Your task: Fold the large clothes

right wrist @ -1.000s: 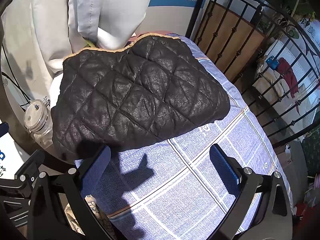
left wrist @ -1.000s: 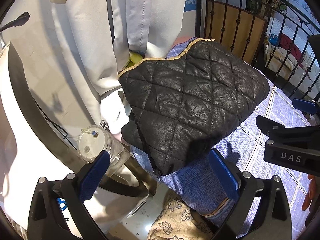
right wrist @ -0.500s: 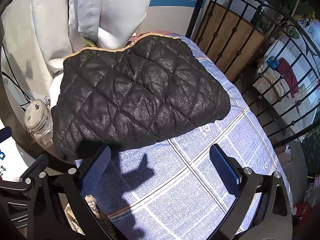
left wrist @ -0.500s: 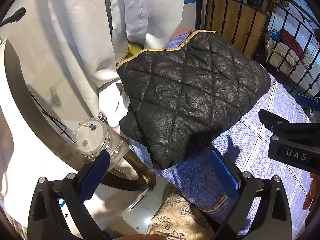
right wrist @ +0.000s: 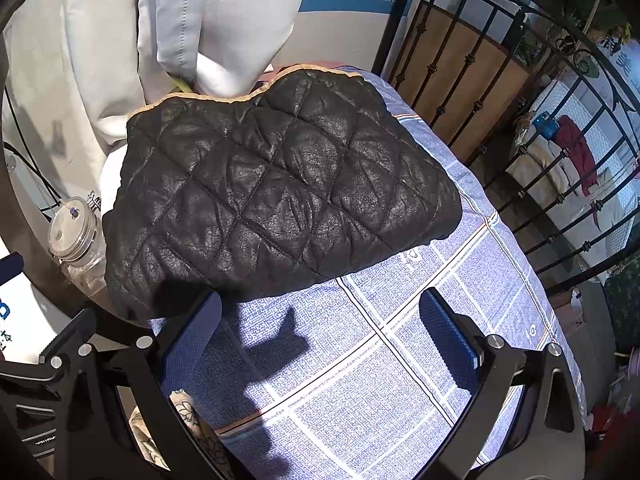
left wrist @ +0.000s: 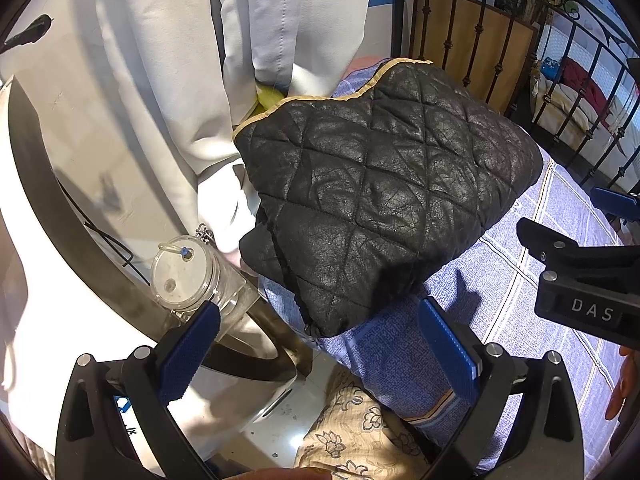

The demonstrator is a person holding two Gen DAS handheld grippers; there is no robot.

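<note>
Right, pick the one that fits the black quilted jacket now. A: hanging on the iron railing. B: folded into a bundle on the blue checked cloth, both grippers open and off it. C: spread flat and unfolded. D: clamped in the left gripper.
B: the black quilted jacket lies folded on the blue checked cloth; the left gripper and right gripper are open, holding nothing.

Strong sunlight, hard-edged shadows. Sharp dark gripper-shaped shadow on blue checked bedsheet (right wrist: 420, 320), near centre in right wrist view; smaller one on sheet in left wrist view. Sheen on black quilted jacket (left wrist: 384, 200) where sun strikes creases. White curved panel (left wrist: 48, 280) at left washed out, near glare. Far right background behind iron railing (right wrist: 560, 184) dimmer. Heavy fisheye bending, black vignette at corners. Focus crisp at centre.
</note>
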